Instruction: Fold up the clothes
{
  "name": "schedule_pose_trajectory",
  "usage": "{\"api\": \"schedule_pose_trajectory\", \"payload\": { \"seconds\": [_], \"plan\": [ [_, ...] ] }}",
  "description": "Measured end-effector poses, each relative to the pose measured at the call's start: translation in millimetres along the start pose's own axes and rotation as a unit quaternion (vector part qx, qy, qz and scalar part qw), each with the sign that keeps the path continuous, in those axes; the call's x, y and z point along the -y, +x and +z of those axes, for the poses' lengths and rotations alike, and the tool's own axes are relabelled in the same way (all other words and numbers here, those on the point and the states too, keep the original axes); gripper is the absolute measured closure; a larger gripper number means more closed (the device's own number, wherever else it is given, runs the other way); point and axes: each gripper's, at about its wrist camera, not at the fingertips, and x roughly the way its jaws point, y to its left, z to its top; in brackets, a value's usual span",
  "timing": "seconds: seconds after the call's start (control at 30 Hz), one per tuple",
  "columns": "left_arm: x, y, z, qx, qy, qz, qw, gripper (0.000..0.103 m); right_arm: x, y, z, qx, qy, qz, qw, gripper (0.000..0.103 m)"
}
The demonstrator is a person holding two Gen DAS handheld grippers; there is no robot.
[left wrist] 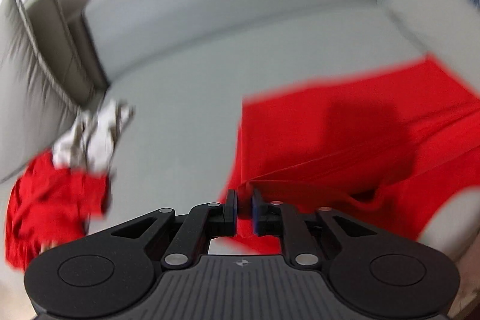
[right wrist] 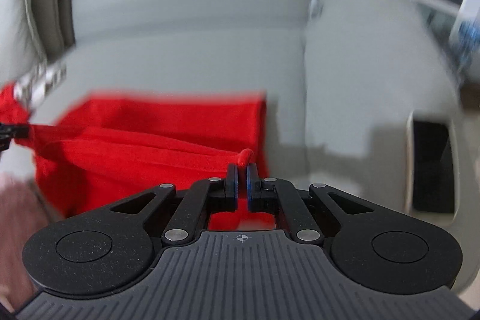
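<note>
Pale grey sofa cushions (left wrist: 186, 98) fill the left wrist view, with darker upright cushions (left wrist: 51, 32) at the left edge and a white wall above them. On the seat at the right lies the red garment (left wrist: 345, 140), partly spread flat, its near edge drawn up in a taut ridge to the left hand-held gripper (left wrist: 245, 204), whose jaws stand a little apart with a bunch of the red cloth between the pads (whether they press on it firmly the blur does not let me say). At the far left sits a crumpled pile: another red piece (left wrist: 54, 206) with a white patterned cloth (left wrist: 90, 137) on top, both smeared by motion, the pattern unreadable, the red piece cut off by the frame. No container shows in this view. From the right wrist view the same grey seat (right wrist: 186, 59) and a rounded armrest (right wrist: 375, 74) appear, with a dark rectangular opening (right wrist: 432, 167) in the armrest's side (what it holds cannot be made out). The garment (right wrist: 156, 134) lies on the seat to the left, folded over itself, and a small nub of its edge sticks up just above the right hand-held gripper (right wrist: 241, 179), whose jaws are nearly together, pinching that edge. At the far left edge the other gripper's black tip (right wrist: 12, 131) holds the opposite end. Blurred blue shapes at the upper right stay unidentifiable.
</note>
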Motion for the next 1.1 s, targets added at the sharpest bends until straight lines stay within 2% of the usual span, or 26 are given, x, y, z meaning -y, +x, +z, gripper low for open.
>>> {"api": "schedule_pose_trajectory", "payload": {
  "seconds": [0.03,0.07,0.1,0.13,0.17,0.23,0.3,0.43,0.47,0.57,0.67,0.77,0.93,1.1],
  "plan": [
    [-0.1,-4.0,-5.5,-0.01,0.0,-0.003,0.9999,0.082,-1.2,5.8,-6.2,-0.027,-0.009,-0.001,1.0,0.081],
    [2.0,-14.3,-13.1,-0.012,0.003,-0.01,0.9999,0.075,-1.4,7.7,-7.4,-0.039,-0.019,-0.007,0.999,0.071],
    [4.0,-28.8,-20.1,-0.003,0.012,-0.015,0.9998,0.062,-4.4,2.0,-11.7,-0.051,-0.038,-0.022,0.998,0.066],
    [3.3,-39.6,-25.3,0.006,0.02,-0.017,0.9996,0.057,-6.1,-8.9,-14.9,-0.049,-0.054,-0.032,0.997,0.058],
    [2.3,-49.5,-29.5,0.013,0.026,-0.019,0.9994,0.057,-5.5,-20.6,-16.7,-0.038,-0.061,-0.036,0.997,0.055],
    [2.6,-59.0,-36.8,0.022,0.027,-0.029,0.999,0.057,-3.9,-34.0,-16.5,-0.027,-0.067,-0.044,0.996,0.055],
    [-4.2,-68.2,-26.5,0.04,0.024,-0.045,0.9979,0.057,-3.2,-40.5,-10.6,-0.016,-0.063,-0.044,0.997,0.056],
    [-7.4,-68.3,0.6,0.074,0.01,-0.049,0.996,0.06,-8.7,-29.2,14.8,-0.001,-0.037,-0.003,0.999,0.072],
    [-5.9,-62.9,9.3,0.076,0.011,-0.059,0.9953,0.063,-11.4,-21.9,18.2,-0.005,-0.029,0.009,1.0,0.072],
    [10.1,-35.7,22.2,0.039,0.032,-0.099,0.9938,0.064,-24.0,4.7,27.0,-0.029,0.001,0.048,0.998,0.072],
    [36.3,-6.6,21.6,-0.013,0.038,-0.125,0.9913,0.064,-35.9,37.5,27.7,-0.069,0.038,0.08,0.994,0.072],
    [57.1,5.1,11.9,-0.037,0.024,-0.107,0.9933,0.063,-54.1,53.8,18.1,-0.087,0.03,0.086,0.992,0.071],
    [84.5,7.3,-7.7,-0.033,0.045,-0.08,0.9952,0.062,-75.7,62.0,-4.3,-0.098,-0.013,0.066,0.993,0.067],
    [98.2,11.7,-19.7,-0.035,0.043,-0.068,0.9961,0.062,-75.6,66.5,-19.1,-0.107,-0.007,0.051,0.993,0.066]
  ]
}}
